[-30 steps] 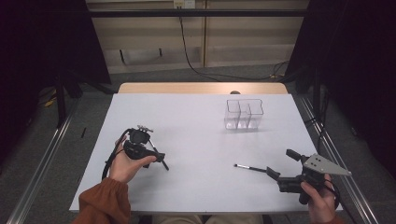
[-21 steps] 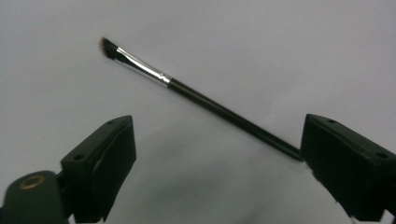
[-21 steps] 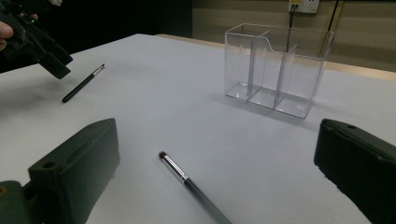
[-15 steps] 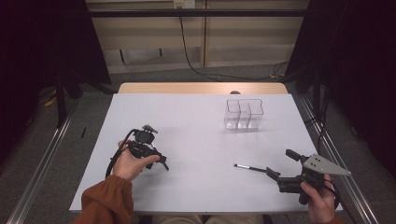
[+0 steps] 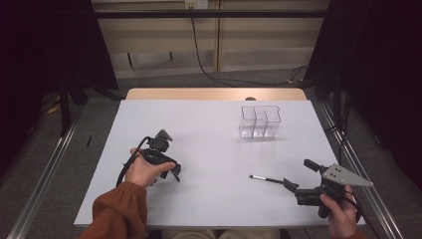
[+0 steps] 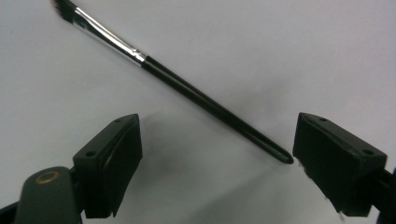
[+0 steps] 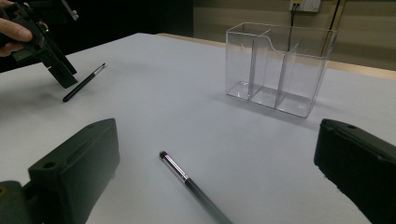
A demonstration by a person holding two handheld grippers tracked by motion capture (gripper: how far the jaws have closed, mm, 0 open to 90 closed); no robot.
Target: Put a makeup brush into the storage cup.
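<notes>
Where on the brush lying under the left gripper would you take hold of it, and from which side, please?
Grip the brush mid-handle, on the black shaft below the silver ferrule, coming straight down from above. It lies flat on the table, so probably only its two long sides are free. The left gripper is open; its jaws should cross the shaft.

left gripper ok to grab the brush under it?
Probably yes. The left gripper has open jaws that have just been closing a little, astride the handle end of the black brush, which lies flat on the white table, unobstructed.
</notes>
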